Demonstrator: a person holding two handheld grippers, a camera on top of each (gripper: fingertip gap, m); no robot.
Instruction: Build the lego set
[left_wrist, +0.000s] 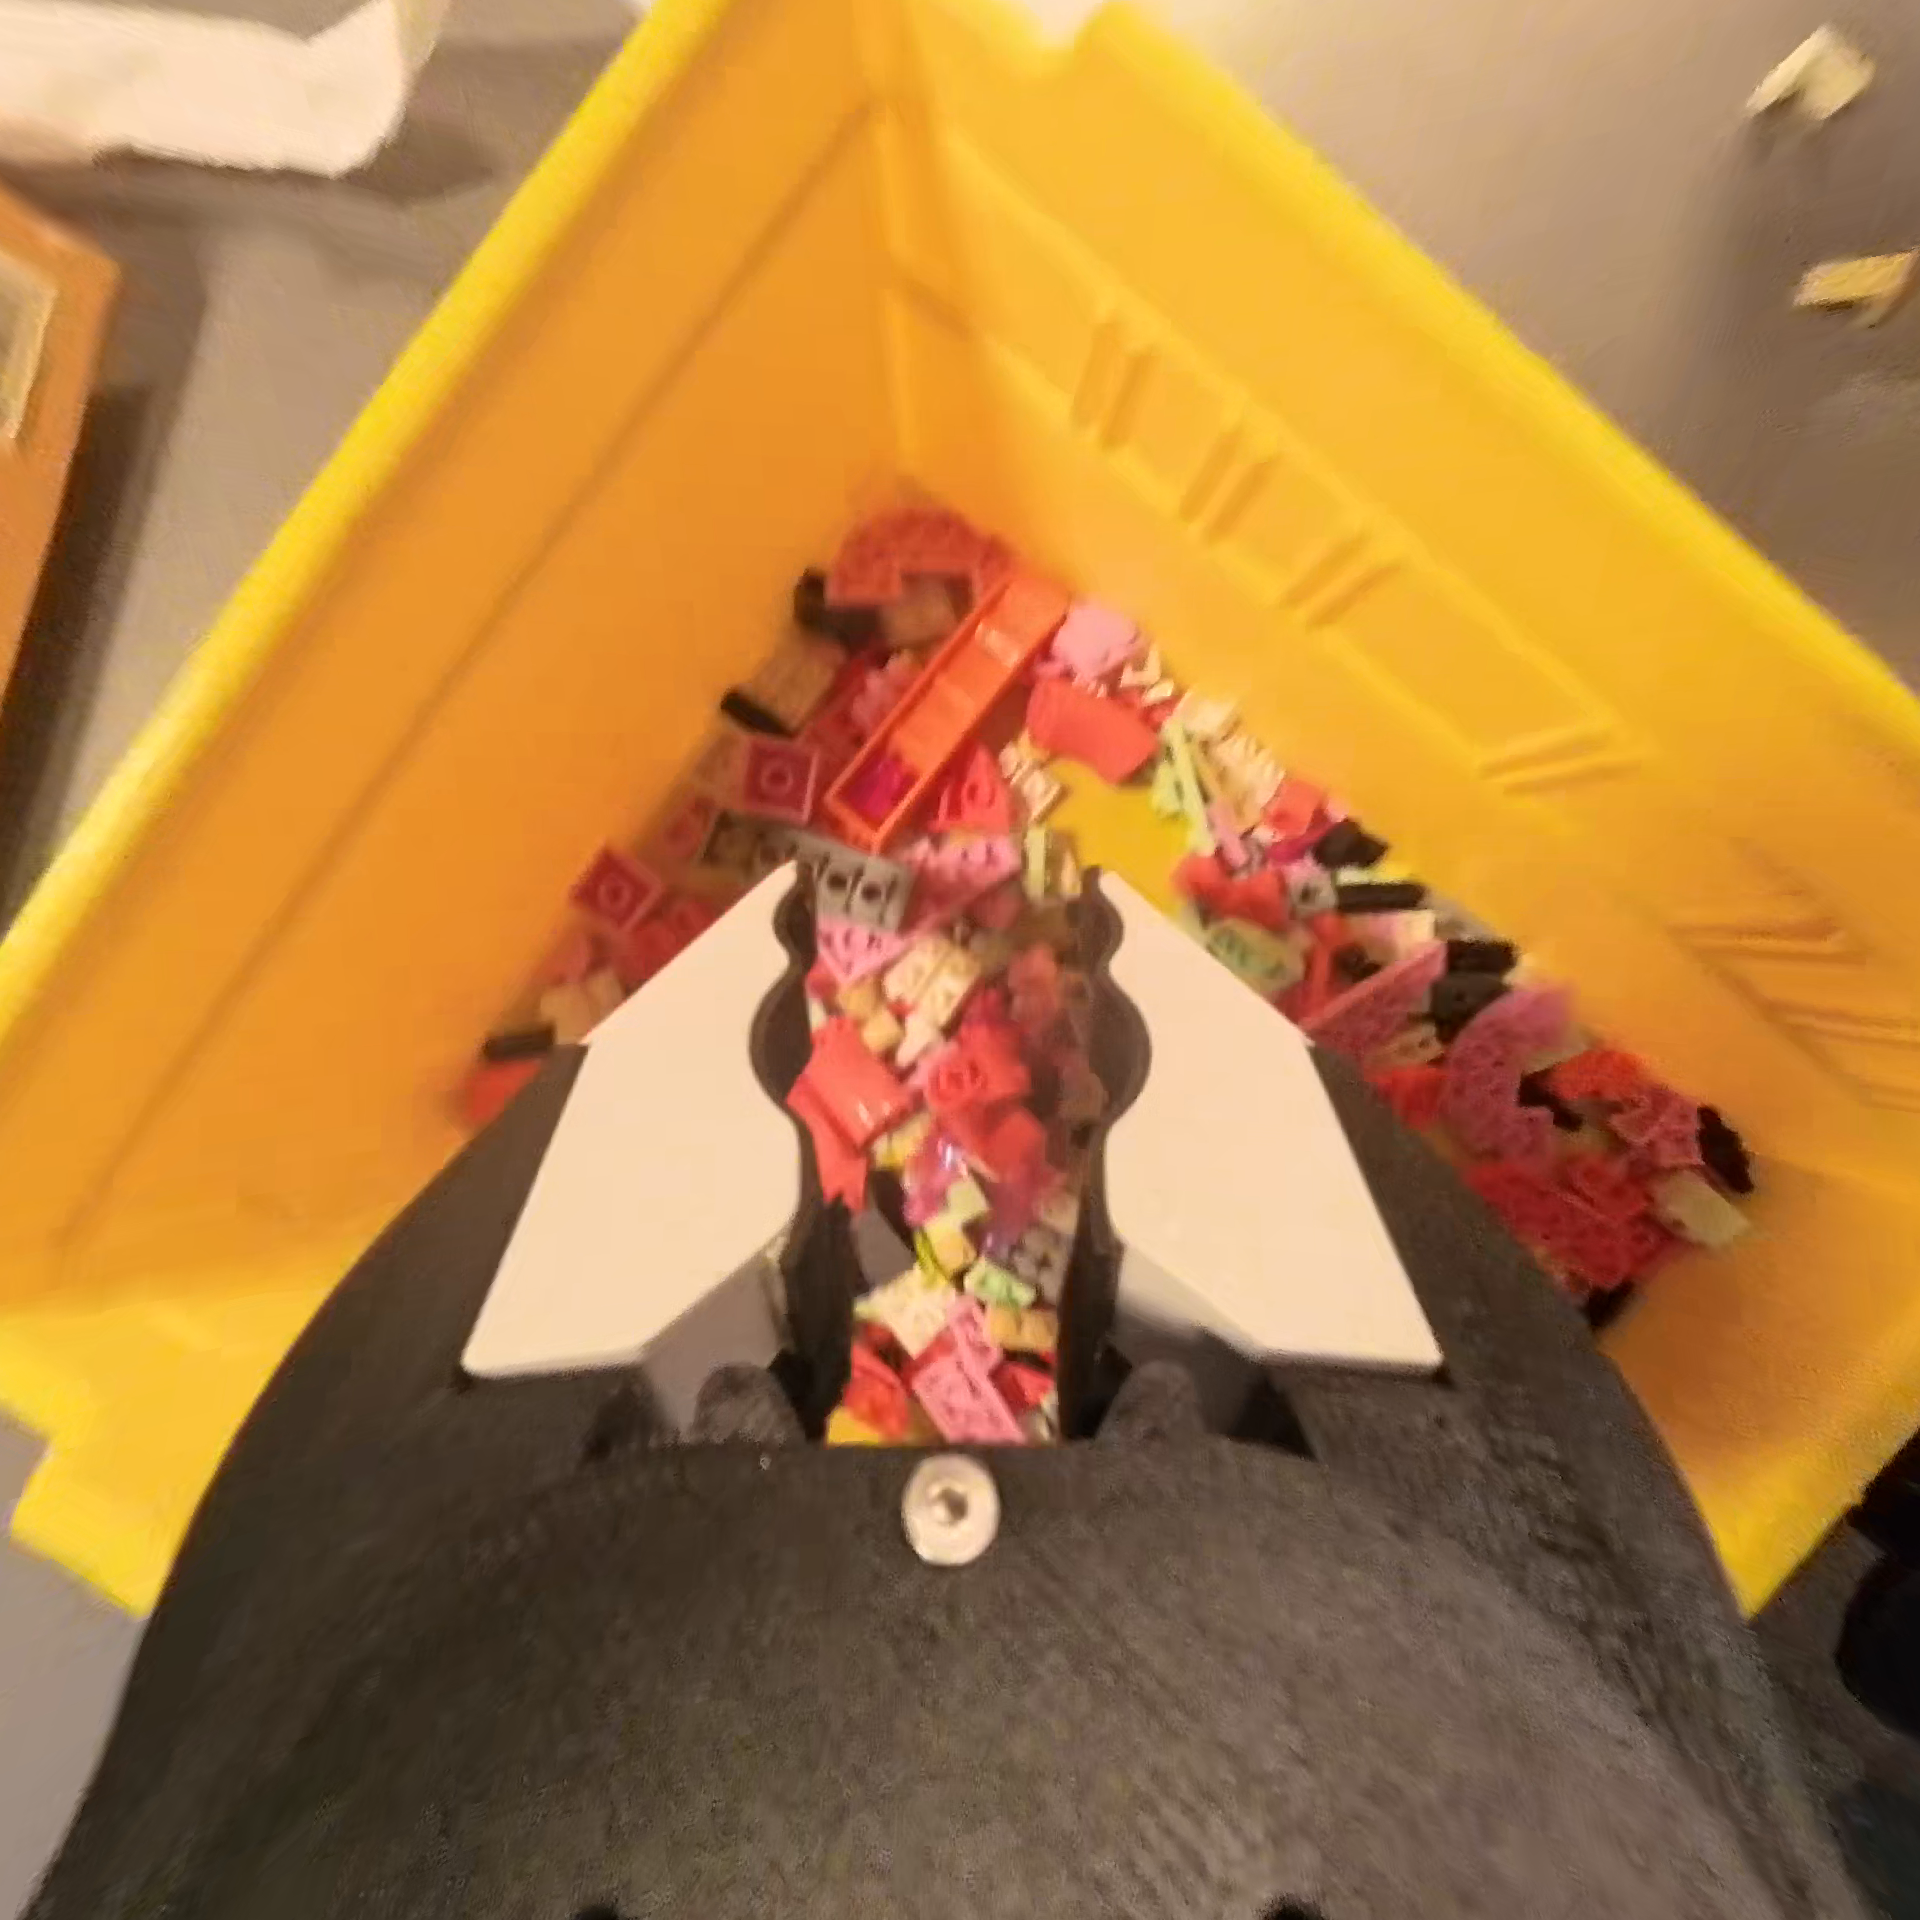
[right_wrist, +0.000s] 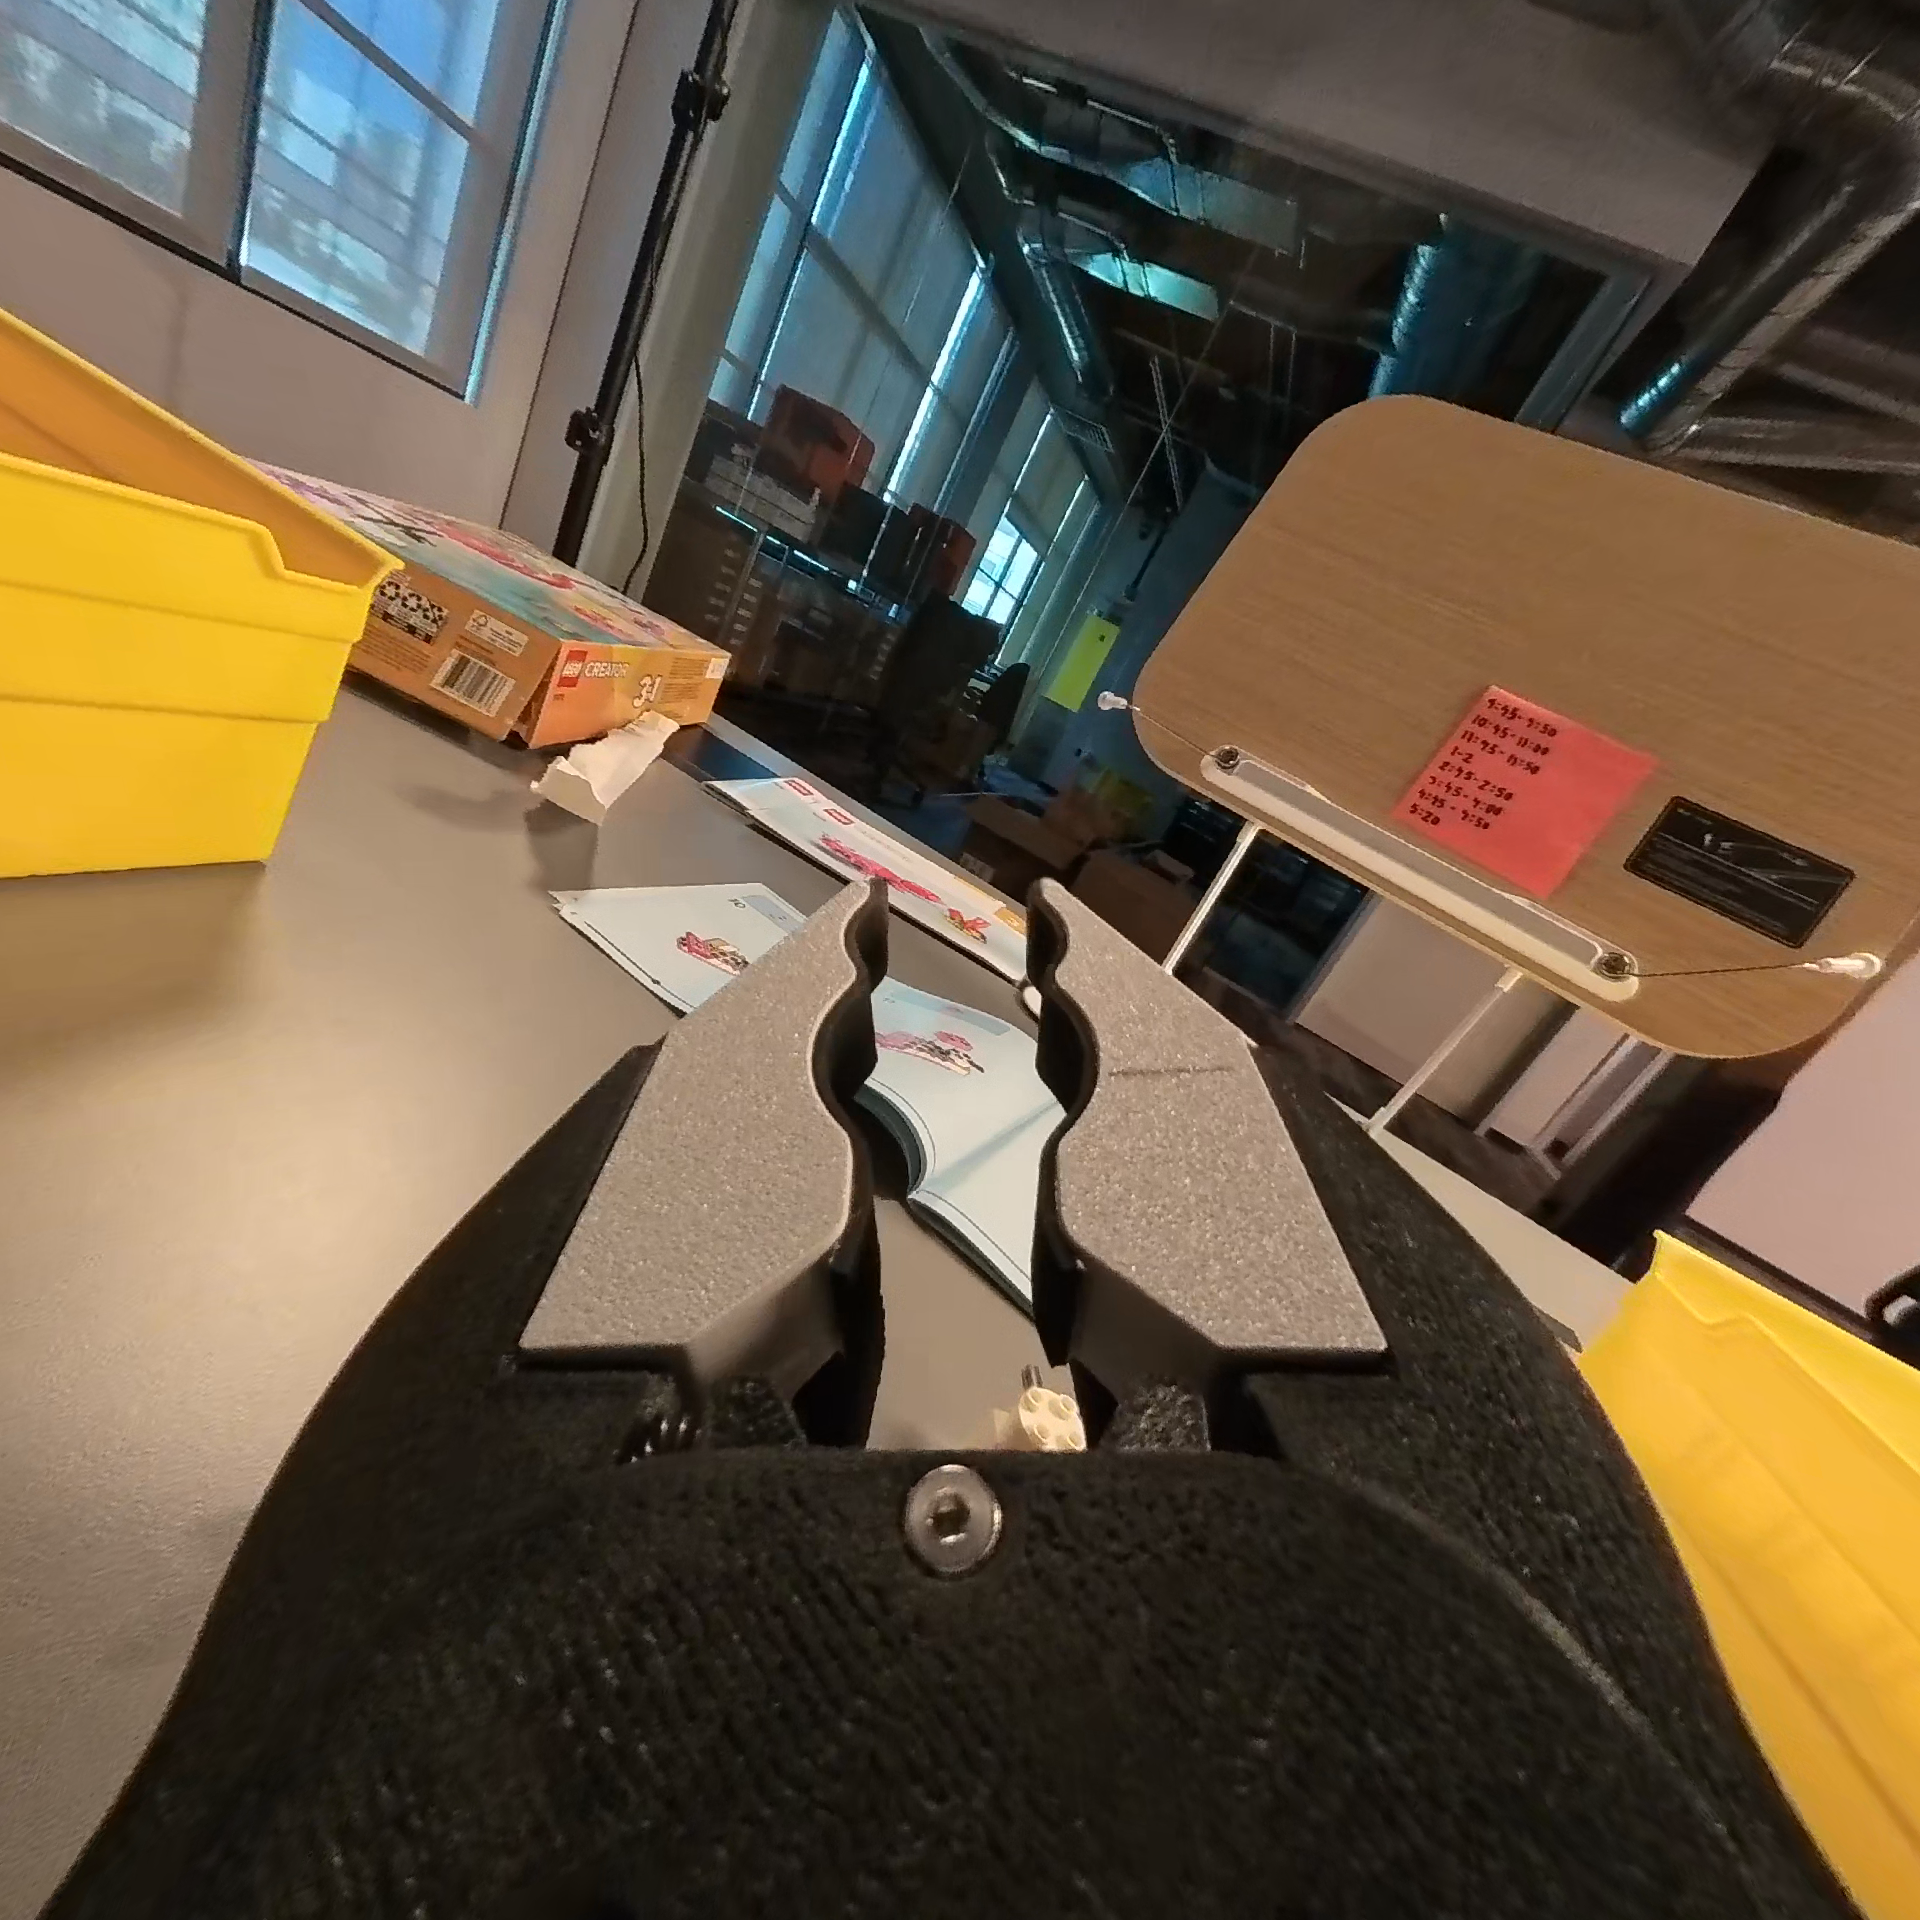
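Left gripper spread above loose toy bricks in a yellow bin.
Right gripper hangs parted, pinching nothing, over the counter.

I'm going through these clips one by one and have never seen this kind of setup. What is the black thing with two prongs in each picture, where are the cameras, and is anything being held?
There is no robot here: a person carries a two-fingered tool in each hand, and a camera on each one looks forward along its fingers.

The left wrist view looks down into a yellow bin with a pile of small toy bricks, mostly red and pink. The left hand-held gripper hangs over the pile with its fingers apart; the picture is blurred, and nothing appears clamped.

The right wrist view looks low across a grey table. The right hand-held gripper is open, holding nothing. Ahead of it lie instruction booklets, a cardboard box, crumpled paper and more yellow bins.
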